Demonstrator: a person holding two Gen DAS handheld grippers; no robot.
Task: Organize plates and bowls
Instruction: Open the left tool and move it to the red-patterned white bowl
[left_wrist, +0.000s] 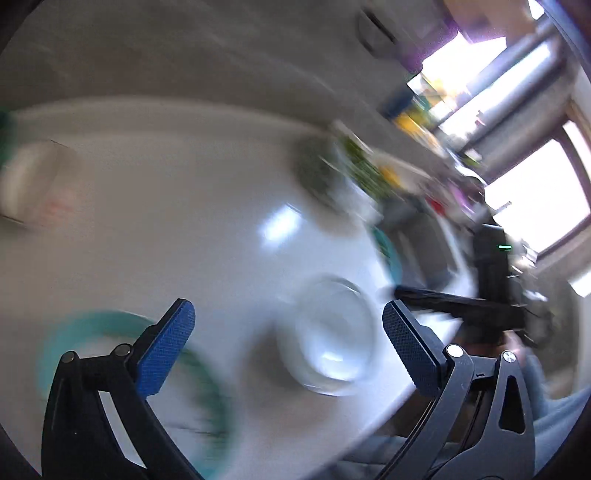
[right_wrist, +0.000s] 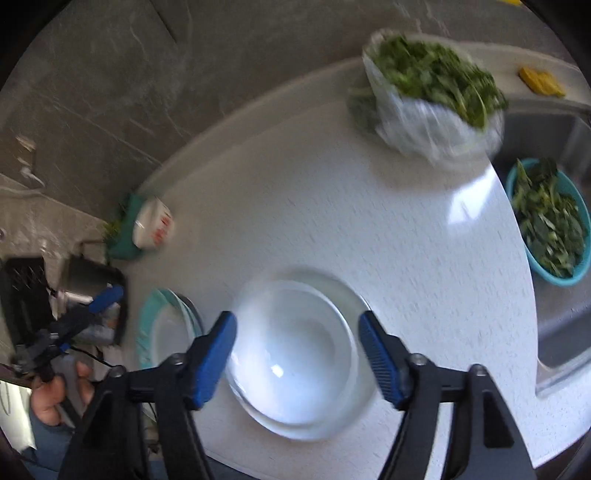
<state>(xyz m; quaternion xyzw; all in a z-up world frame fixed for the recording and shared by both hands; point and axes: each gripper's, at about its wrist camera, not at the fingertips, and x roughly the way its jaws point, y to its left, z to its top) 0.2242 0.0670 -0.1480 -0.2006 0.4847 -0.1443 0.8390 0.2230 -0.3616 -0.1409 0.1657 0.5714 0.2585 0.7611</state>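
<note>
A stack of clear glass bowls (right_wrist: 295, 354) sits on the white counter (right_wrist: 332, 206) near its front edge. My right gripper (right_wrist: 295, 325) hangs over it, open, with its blue pads (right_wrist: 216, 362) wide to either side of the bowls and gripping nothing. A teal-rimmed plate (right_wrist: 166, 332) lies just left of the bowls. My left gripper (left_wrist: 288, 314) is open and empty above the counter, between the teal-rimmed plate (left_wrist: 122, 369) and the glass bowls (left_wrist: 328, 339). The left wrist view is heavily blurred.
A plastic bag of leafy greens (right_wrist: 432, 99) stands at the back of the counter. A teal bowl of greens (right_wrist: 550, 225) sits in the sink (right_wrist: 557, 332) on the right. A white cup with red print (right_wrist: 153, 227) lies at the left edge. A hand (right_wrist: 55, 391) holds the left gripper.
</note>
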